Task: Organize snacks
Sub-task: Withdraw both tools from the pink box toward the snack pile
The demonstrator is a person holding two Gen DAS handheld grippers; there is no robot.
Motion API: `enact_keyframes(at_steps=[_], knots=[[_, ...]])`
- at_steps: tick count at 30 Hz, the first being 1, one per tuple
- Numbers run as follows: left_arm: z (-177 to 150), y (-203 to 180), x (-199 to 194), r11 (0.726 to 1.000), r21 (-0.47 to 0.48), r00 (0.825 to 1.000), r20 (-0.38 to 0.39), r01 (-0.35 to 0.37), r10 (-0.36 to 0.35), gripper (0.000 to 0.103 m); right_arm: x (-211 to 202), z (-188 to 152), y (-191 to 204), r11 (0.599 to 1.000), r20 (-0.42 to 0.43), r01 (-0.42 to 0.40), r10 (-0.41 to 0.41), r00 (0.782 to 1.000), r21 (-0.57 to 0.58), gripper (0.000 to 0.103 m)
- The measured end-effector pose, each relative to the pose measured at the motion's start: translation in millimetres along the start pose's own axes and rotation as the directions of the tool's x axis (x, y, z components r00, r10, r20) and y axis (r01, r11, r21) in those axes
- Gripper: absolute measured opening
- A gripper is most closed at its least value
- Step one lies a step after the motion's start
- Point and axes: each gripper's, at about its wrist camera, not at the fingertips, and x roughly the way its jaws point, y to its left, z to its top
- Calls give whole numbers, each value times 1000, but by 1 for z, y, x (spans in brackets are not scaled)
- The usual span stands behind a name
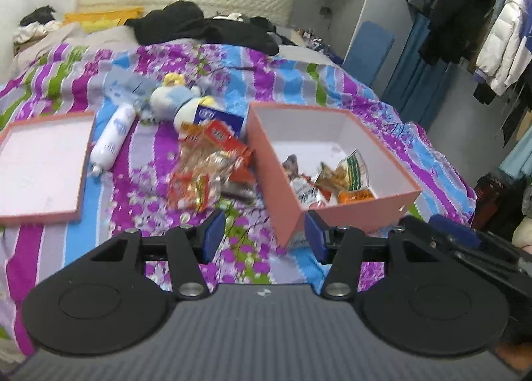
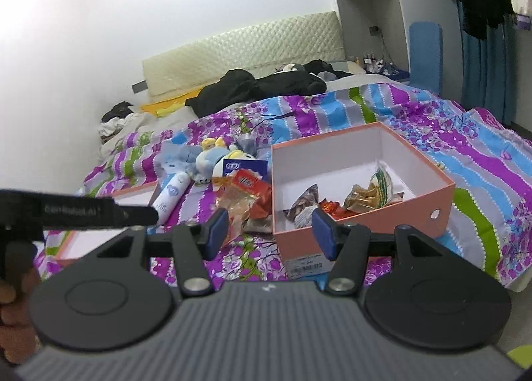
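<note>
Both grippers, left (image 1: 264, 234) and right (image 2: 271, 233), are wide open, holding nothing. Snacks (image 1: 206, 170) lie between bottle (image 1: 111, 136) and box (image 1: 362, 211).

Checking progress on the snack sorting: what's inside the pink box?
The pink box holds a few snack packets on its floor. Its near wall hides the closest part of the floor.

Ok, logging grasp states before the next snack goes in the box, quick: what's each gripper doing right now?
Left gripper: open, holding nothing, near the pink box.
Right gripper: open, holding nothing.
</note>
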Motion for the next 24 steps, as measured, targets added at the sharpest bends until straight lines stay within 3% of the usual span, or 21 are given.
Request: enact_keyframes(at_steps=[13,17,20,24], knots=[[-34,39,-13,995,-81,999,-8,-53,53,59,6,-33,25,996,-33,-37,35,999,-83,58],[-39,48,-8,990,-139,999,-22,-38,35,59,7,-34,34,991,-39,-42,37,999,-128,58],[-41,48,-1,990,-129,998,-36,-49,44,59,11,-37,39,988,-44,-38,32,999,-148,58],[-47,53,7,989,-145,998,-57,-36,28,66,21,-41,46,983,-57,-36,26,998,-179,58]])
